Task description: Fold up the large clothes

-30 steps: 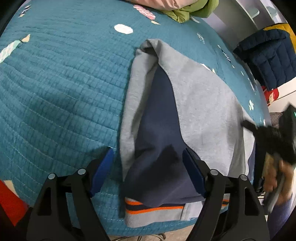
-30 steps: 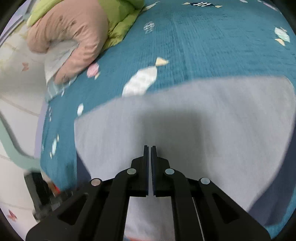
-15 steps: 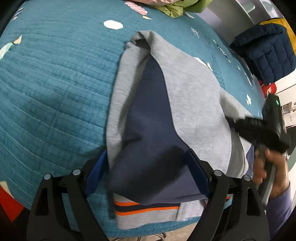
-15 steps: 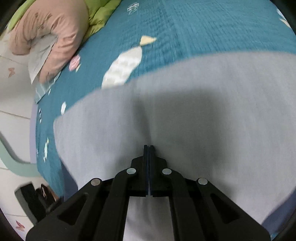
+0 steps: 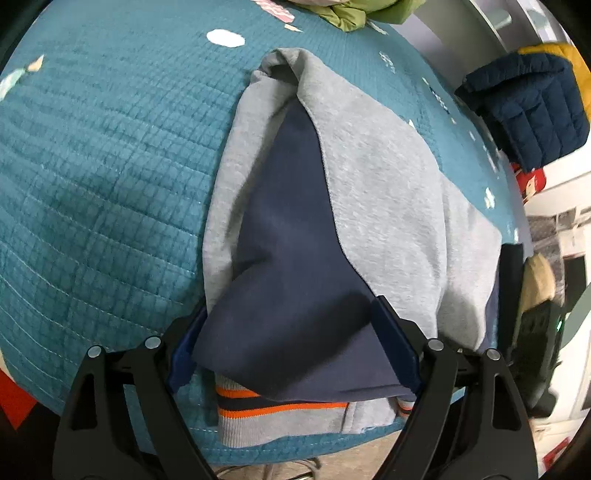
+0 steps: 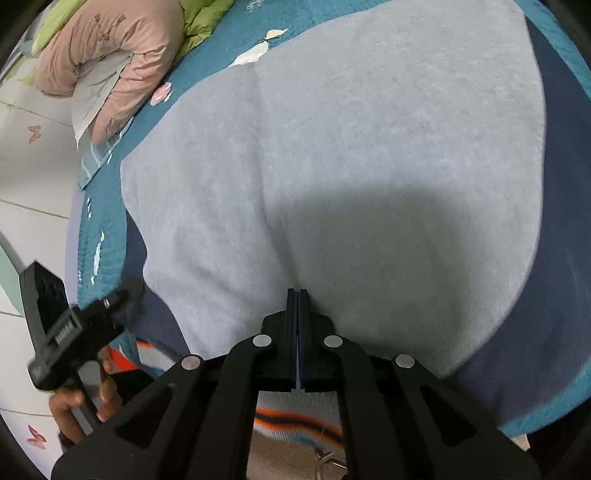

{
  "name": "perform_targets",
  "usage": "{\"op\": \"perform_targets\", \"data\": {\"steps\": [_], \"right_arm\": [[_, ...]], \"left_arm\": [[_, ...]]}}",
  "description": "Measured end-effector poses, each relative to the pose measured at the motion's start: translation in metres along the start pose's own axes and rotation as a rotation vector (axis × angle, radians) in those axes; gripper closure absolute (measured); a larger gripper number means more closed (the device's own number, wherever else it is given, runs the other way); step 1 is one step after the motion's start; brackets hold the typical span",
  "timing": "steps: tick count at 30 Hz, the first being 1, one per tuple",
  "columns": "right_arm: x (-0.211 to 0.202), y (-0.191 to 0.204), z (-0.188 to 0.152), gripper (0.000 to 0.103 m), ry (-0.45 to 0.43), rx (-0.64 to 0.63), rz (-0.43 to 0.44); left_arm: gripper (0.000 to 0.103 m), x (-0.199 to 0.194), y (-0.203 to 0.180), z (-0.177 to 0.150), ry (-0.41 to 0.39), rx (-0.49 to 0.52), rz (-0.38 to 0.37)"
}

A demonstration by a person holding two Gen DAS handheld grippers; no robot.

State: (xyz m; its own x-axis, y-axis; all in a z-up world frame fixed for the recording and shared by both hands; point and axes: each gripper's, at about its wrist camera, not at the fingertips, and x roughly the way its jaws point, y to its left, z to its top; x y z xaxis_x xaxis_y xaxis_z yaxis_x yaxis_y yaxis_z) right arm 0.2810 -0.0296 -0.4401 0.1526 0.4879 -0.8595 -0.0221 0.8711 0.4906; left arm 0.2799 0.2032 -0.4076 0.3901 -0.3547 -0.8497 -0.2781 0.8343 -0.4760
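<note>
The grey-and-navy sweatshirt (image 5: 332, 206) is lying half-folded at the bed's (image 5: 92, 155) near edge, the right gripper (image 6: 297, 295) clenching its grey flap (further folds seemingly remaining), the left gripper (image 5: 291, 343) gaping wide.

The right gripper (image 6: 297, 295) has its jaws pressed together on the near edge of a grey and navy sweatshirt (image 6: 351, 155), whose grey panel spreads across the teal quilt (image 6: 369, 14). An orange-striped hem (image 6: 288, 421) hangs below the fingers, over the bed edge. At lower left the left gripper (image 6: 122, 299), held in a hand (image 6: 85, 406), reaches the sweatshirt's navy corner, its jaws blurred; a pink and green duvet (image 6: 107, 48) lies bunched at upper left.
</note>
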Motion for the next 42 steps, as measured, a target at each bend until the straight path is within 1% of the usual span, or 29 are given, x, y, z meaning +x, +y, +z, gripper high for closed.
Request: {"op": "perform_targets", "data": {"steps": [2, 4, 6, 9, 10, 12, 13, 14, 15, 17, 18, 20, 21, 23, 24, 25, 26, 27, 30, 34, 38, 42], "right_arm": [[0.007, -0.003, 0.002, 0.103, 0.002, -0.005, 0.001], [0.011, -0.009, 0.006, 0.103, 0.012, 0.023, 0.032], [0.006, -0.015, 0.004, 0.103, 0.013, 0.029, 0.055], [-0.004, -0.020, -0.002, 0.103, -0.012, 0.048, 0.103], [-0.009, -0.020, -0.007, 0.100, -0.025, 0.045, 0.117], [-0.014, -0.014, -0.012, 0.098, -0.040, 0.012, 0.101], [-0.017, -0.009, -0.017, 0.095, -0.052, -0.013, 0.098], [-0.019, -0.006, -0.020, 0.094, -0.064, -0.034, 0.091], [-0.022, -0.001, -0.024, 0.093, -0.082, -0.059, 0.077], [-0.028, 0.014, -0.035, 0.082, -0.134, -0.138, 0.045], [-0.029, 0.022, -0.040, 0.078, -0.156, -0.178, 0.024], [-0.027, 0.037, -0.048, 0.063, -0.189, -0.245, -0.016], [-0.027, 0.046, -0.053, 0.062, -0.204, -0.287, -0.027], [-0.024, 0.064, -0.067, 0.059, -0.233, -0.374, -0.017], [-0.022, 0.071, -0.073, 0.058, -0.242, -0.410, -0.010], [-0.021, 0.076, -0.078, 0.056, -0.251, -0.438, -0.004], [-0.019, 0.083, -0.084, 0.050, -0.263, -0.470, 0.001], [-0.017, 0.086, -0.088, 0.047, -0.270, -0.487, 0.003], [-0.009, 0.100, -0.098, 0.046, -0.268, -0.523, 0.047], [0.006, 0.113, -0.095, 0.045, -0.251, -0.511, 0.095], [0.018, 0.128, -0.090, 0.036, -0.258, -0.539, 0.094], [0.029, 0.135, -0.081, 0.036, -0.240, -0.540, 0.109]], "left_arm": [[0.019, -0.001, 0.006, 0.001, 0.001, -0.025, -0.024], [0.019, 0.000, 0.008, 0.002, 0.009, -0.034, -0.030], [0.019, -0.001, 0.006, 0.001, 0.012, -0.031, -0.020], [0.019, 0.000, 0.002, 0.001, 0.013, -0.030, -0.010], [0.020, 0.000, 0.001, 0.002, 0.011, -0.035, -0.011], [0.022, 0.001, -0.001, 0.003, 0.014, -0.042, -0.021], [0.028, 0.000, -0.001, 0.003, 0.012, -0.040, -0.017], [0.039, 0.000, -0.001, 0.003, 0.014, -0.035, -0.010], [0.043, -0.003, 0.000, 0.002, 0.016, -0.027, 0.001], [0.055, -0.012, 0.003, 0.002, 0.002, -0.036, -0.001], [0.057, -0.016, 0.002, 0.002, -0.006, -0.037, -0.006], [0.066, -0.023, -0.003, 0.003, -0.014, -0.022, -0.013], [0.068, -0.026, -0.006, 0.003, -0.015, -0.008, -0.008], [0.075, -0.031, -0.012, 0.005, -0.014, 0.007, -0.021], [0.075, -0.034, -0.015, 0.006, -0.012, 0.007, -0.030], [0.075, -0.038, -0.018, 0.006, -0.014, 0.008, -0.044], [0.076, -0.041, -0.021, 0.007, -0.016, 0.014, -0.057], [0.076, -0.045, -0.028, 0.007, -0.020, 0.030, -0.069], [0.076, -0.051, -0.040, 0.009, -0.012, 0.065, -0.085], [0.076, -0.052, -0.048, 0.011, 0.013, 0.083, -0.093], [0.076, -0.051, -0.056, 0.014, 0.031, 0.101, -0.100], [0.076, -0.049, -0.059, 0.017, 0.049, 0.110, -0.111]]}}
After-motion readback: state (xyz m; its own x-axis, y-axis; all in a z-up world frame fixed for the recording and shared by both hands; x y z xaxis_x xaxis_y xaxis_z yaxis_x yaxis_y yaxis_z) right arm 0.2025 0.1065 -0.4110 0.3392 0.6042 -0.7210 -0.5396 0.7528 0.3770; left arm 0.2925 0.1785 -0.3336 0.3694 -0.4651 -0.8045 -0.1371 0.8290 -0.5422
